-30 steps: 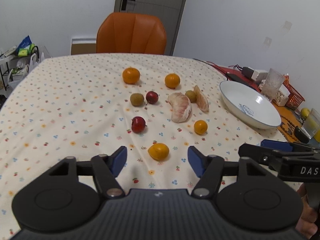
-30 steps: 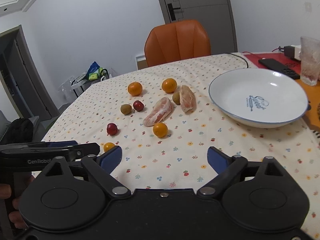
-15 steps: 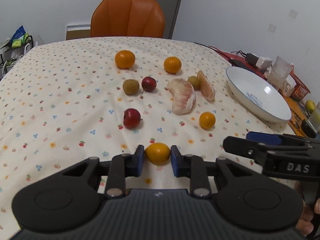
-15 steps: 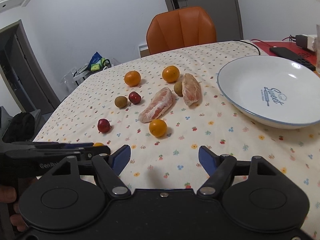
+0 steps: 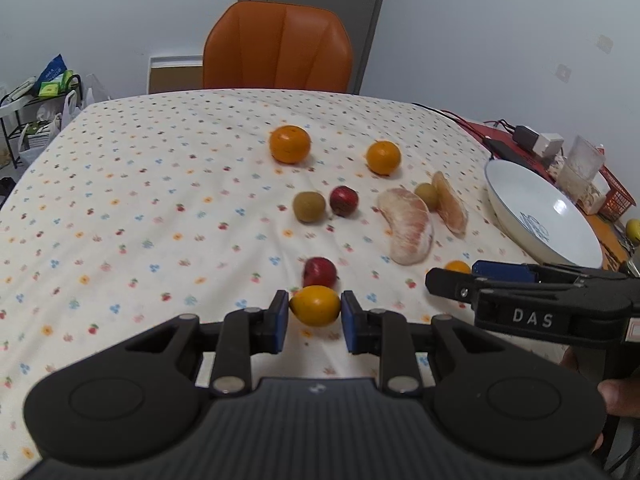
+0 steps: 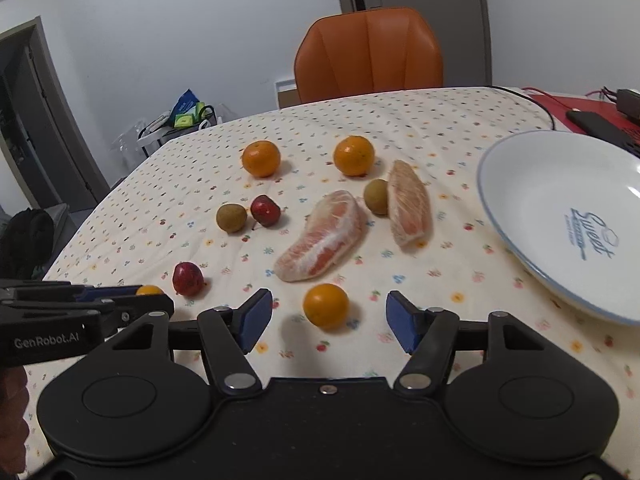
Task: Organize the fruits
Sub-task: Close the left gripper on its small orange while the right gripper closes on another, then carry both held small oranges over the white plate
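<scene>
My left gripper (image 5: 315, 322) is shut on a small yellow-orange fruit (image 5: 315, 305), held just above the flowered tablecloth. A red fruit (image 5: 319, 272) lies right behind it. My right gripper (image 6: 329, 320) is open, its blue pads either side of a small orange (image 6: 326, 305) on the cloth, not touching it. Two larger oranges (image 6: 261, 158) (image 6: 354, 155), two brown-green fruits (image 6: 231, 218) (image 6: 376, 196), another red fruit (image 6: 265, 210) and two peeled pomelo segments (image 6: 324, 238) (image 6: 409, 204) lie further back. A white bowl (image 6: 520, 184) sits empty at the right.
An orange chair (image 6: 370, 56) stands behind the table's far edge. Cables, a phone and a plastic cup (image 5: 582, 164) sit beyond the bowl on a red mat. A shelf with bags (image 5: 40, 92) is off the table's left side.
My left gripper closed on the yellow-orange fruit and lifted it slightly. My right gripper moved forward and down until its open pads flank the small orange.
</scene>
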Tool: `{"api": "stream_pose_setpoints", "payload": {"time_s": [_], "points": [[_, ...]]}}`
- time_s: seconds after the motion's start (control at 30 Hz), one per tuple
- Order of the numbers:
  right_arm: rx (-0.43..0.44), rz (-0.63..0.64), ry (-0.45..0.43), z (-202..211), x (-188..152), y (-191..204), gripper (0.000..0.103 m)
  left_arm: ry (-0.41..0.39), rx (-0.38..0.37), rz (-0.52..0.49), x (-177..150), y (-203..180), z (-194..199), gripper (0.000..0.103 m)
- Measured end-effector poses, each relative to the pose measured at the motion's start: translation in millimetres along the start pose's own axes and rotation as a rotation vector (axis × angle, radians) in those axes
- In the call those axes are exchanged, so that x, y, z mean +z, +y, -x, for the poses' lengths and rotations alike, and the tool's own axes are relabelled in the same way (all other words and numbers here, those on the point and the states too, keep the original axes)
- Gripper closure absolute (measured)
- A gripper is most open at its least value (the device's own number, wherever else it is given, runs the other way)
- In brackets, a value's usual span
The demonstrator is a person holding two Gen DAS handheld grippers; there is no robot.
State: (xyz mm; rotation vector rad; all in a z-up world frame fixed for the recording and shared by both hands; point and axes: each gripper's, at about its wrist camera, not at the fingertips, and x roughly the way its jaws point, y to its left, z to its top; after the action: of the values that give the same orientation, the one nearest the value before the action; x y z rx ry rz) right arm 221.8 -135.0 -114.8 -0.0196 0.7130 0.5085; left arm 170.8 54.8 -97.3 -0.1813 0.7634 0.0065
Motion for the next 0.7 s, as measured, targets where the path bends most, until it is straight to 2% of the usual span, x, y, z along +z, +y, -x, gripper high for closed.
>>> {"api": "stream_pose_setpoints", "payload": {"time_s": [0.17,0.2,0.27,0.3,0.7], "points": [[-0.024,0.029,-0.005,-7,2,5,0.043,-0.01,0.011,0.006,4,4,2,0.077],[-0.03,0.035,-0.007,-7,2,5,0.047,-0.011,0.014,0.009,4,5,2,0.077],[-0.028,0.037,-0.004,-7,3,5,0.066,-0.014,0.018,0.014,5,6,3,0.077],[-0.022,0.03,0.002,-6,3,3,0.079,-0.017,0.019,0.014,5,6,4,0.077],[-0.008,0.006,-0.036,23,2,-11,0.08,-0.05,-0.01,-0.031,15,-20,11,0.077]]}}
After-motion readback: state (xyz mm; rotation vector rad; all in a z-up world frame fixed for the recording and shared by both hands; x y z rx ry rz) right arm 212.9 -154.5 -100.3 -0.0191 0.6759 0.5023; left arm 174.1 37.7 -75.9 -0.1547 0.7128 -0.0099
